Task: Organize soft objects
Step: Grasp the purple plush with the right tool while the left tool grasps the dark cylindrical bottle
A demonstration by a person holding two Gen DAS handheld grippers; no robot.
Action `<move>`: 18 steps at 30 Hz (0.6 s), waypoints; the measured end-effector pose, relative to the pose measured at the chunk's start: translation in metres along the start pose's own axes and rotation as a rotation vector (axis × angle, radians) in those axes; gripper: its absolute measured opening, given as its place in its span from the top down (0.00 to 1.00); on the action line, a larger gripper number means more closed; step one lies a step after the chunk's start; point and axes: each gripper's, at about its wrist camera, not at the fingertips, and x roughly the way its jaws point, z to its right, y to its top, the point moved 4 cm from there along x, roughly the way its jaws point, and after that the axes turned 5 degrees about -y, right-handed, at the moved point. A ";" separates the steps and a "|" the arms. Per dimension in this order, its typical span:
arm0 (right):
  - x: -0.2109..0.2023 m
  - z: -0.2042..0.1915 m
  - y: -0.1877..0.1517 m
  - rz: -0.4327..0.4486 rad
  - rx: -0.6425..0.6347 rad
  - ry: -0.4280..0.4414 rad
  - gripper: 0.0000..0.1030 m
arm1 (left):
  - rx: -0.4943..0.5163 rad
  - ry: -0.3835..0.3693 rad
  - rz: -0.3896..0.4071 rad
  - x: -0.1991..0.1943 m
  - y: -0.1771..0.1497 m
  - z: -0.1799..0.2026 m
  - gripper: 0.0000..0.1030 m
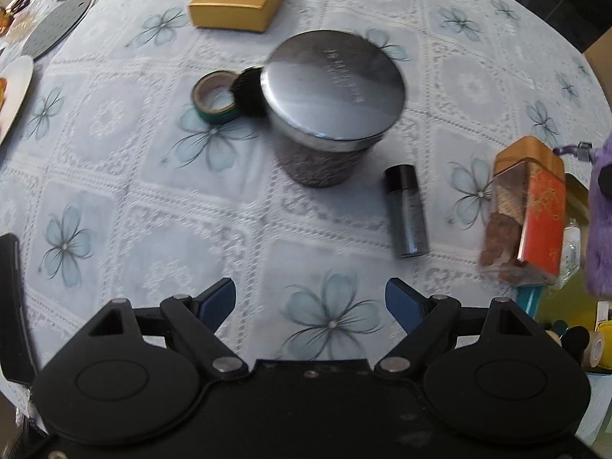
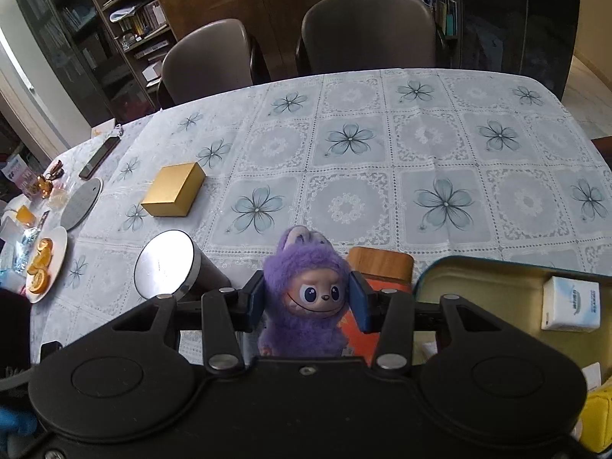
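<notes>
On the flowered tablecloth [image 2: 420,145], open tin [image 2: 497,279] cut off at right edge. Right gripper [image 2: 308,302] clamped on purple plush doll [image 2: 306,290], legs hidden. Left gripper [image 1: 310,302] spread, empty; lidded canister [image 1: 329,91] blurred.

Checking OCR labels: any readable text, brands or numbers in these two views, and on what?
None legible.
Canister's silver lid: embossed lettering, motion-blurred, unreadable.
White box in the tin: blue print, too small.
Orange jar: gold pattern, no clear words.
Gold box: blank.
</notes>
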 end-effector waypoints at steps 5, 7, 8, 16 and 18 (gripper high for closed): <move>-0.014 0.026 -0.018 -0.016 0.023 -0.015 0.55 | 0.014 0.025 0.038 0.021 0.019 0.041 0.19; -0.019 0.033 -0.024 -0.011 0.004 -0.038 0.55 | -0.013 0.033 0.034 0.030 0.026 0.047 0.19; -0.020 0.035 -0.026 -0.010 -0.005 -0.046 0.55 | -0.031 0.029 0.030 0.034 0.028 0.049 0.21; -0.019 0.049 -0.045 -0.061 -0.018 -0.027 0.55 | -0.126 0.019 -0.010 0.065 0.042 0.046 0.49; -0.019 0.050 -0.048 -0.070 -0.022 -0.025 0.55 | -0.116 0.021 0.003 0.067 0.043 0.048 0.62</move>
